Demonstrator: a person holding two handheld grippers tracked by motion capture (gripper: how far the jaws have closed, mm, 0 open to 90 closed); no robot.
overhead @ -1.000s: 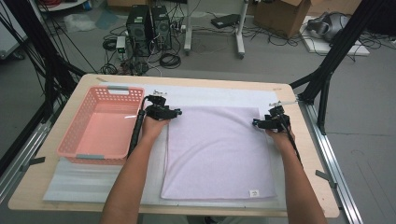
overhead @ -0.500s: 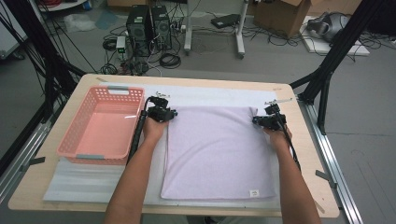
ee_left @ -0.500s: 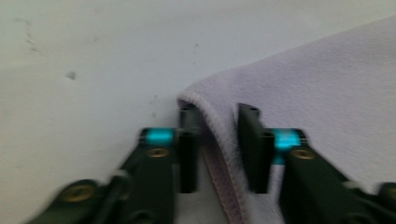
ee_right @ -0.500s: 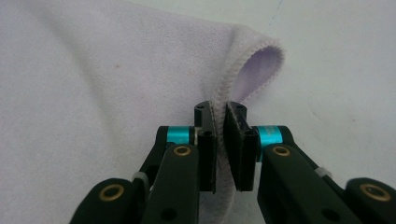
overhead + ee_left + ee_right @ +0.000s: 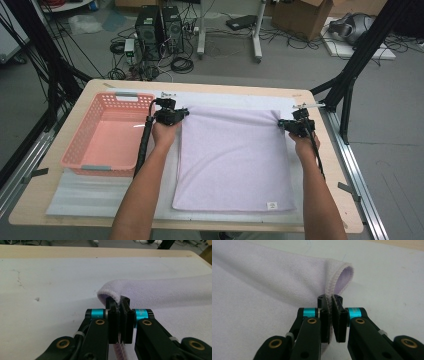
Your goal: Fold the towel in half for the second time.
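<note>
A lilac towel lies spread on the white mat in the middle of the table, a small label near its front right corner. My left gripper is shut on the towel's far left corner, and the hem runs between its jaws in the left gripper view. My right gripper is shut on the far right corner. In the right gripper view the stitched edge curls up past the jaw tips. Both far corners of the towel are lifted slightly off the mat.
A pink plastic basket stands empty at the left of the table, close to my left forearm. The wooden table edge runs behind the mat. Black frame posts stand at the back right, cables and computer towers on the floor beyond.
Both grippers have moved toward the far edge of the table, carrying the towel's far corners with them and drawing the cloth out flatter.
</note>
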